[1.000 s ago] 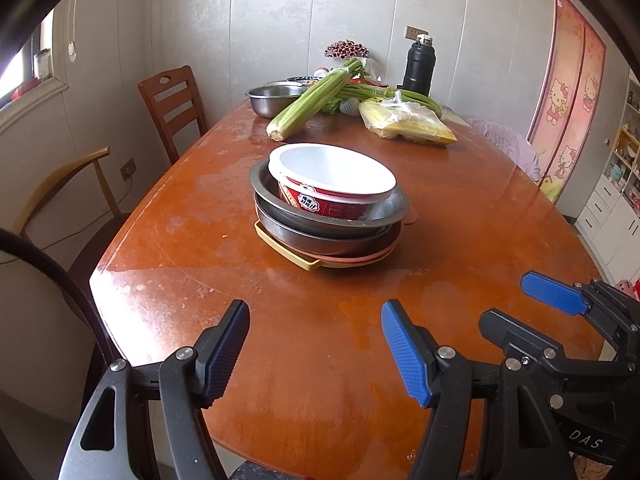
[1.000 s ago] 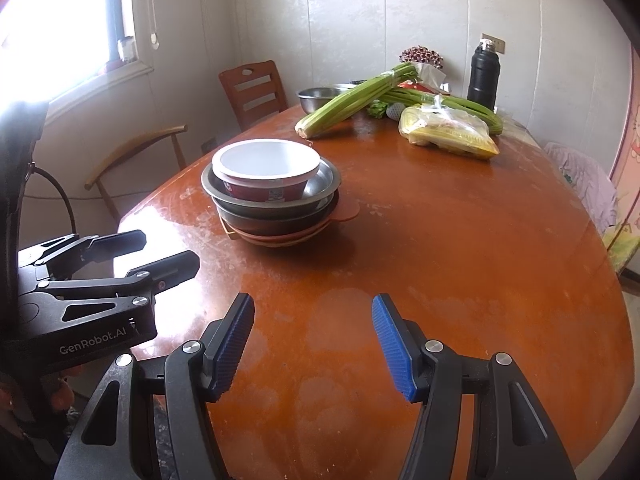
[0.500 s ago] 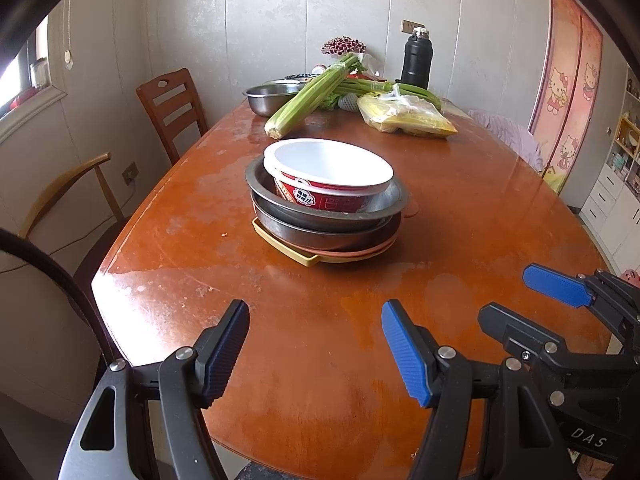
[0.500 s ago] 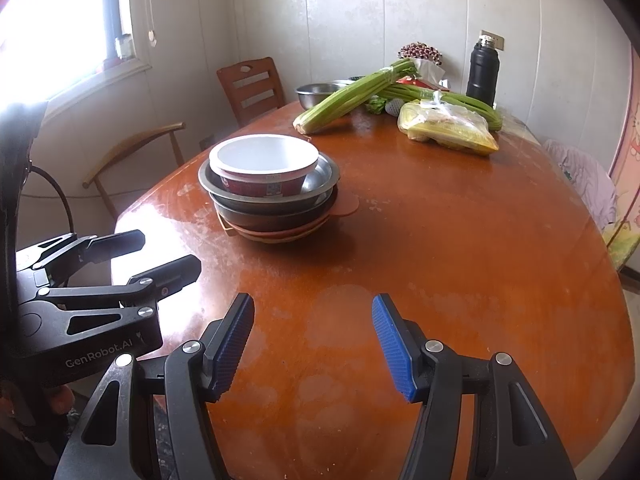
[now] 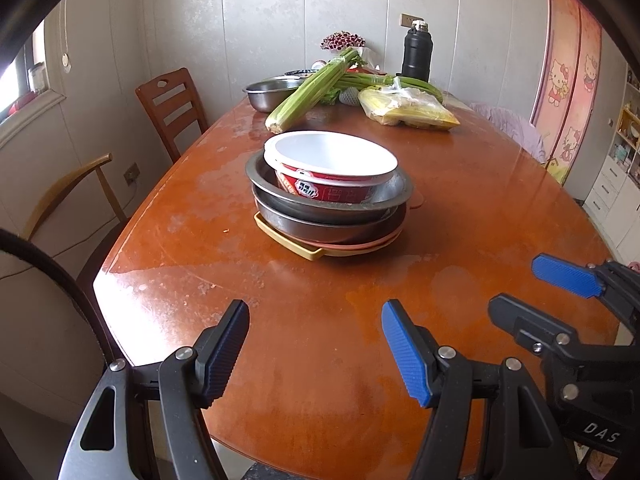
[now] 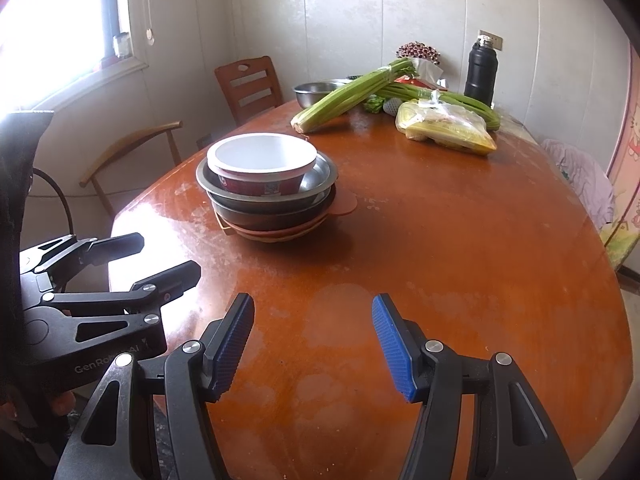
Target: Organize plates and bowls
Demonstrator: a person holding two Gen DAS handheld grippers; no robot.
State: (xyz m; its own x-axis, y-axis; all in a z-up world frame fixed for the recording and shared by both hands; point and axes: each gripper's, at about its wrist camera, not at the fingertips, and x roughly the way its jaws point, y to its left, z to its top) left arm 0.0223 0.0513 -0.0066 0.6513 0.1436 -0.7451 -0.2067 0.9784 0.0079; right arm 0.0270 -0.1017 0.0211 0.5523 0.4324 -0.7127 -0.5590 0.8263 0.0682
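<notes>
A stack of dishes stands mid-table: a white and red paper bowl (image 5: 332, 168) (image 6: 262, 162) sits in a steel bowl (image 5: 384, 196) (image 6: 320, 176), which rests in a darker steel bowl (image 5: 316, 226) (image 6: 256, 216) over pink and yellow plates (image 5: 304, 250) (image 6: 276, 236). My left gripper (image 5: 314, 344) (image 6: 154, 258) hovers open over the near table edge, well short of the stack, with nothing between its fingers. My right gripper (image 6: 312, 340) (image 5: 536, 292) is open too, empty, beside the left one.
The brown oval table (image 5: 460, 216) carries at its far end another steel bowl (image 5: 272, 94), celery stalks (image 5: 312, 90), a bag of corn (image 5: 408, 108), a black flask (image 5: 417, 54) and flowers (image 5: 343, 40). Two wooden chairs (image 5: 172, 108) stand at the left. A cupboard (image 5: 616, 184) stands right.
</notes>
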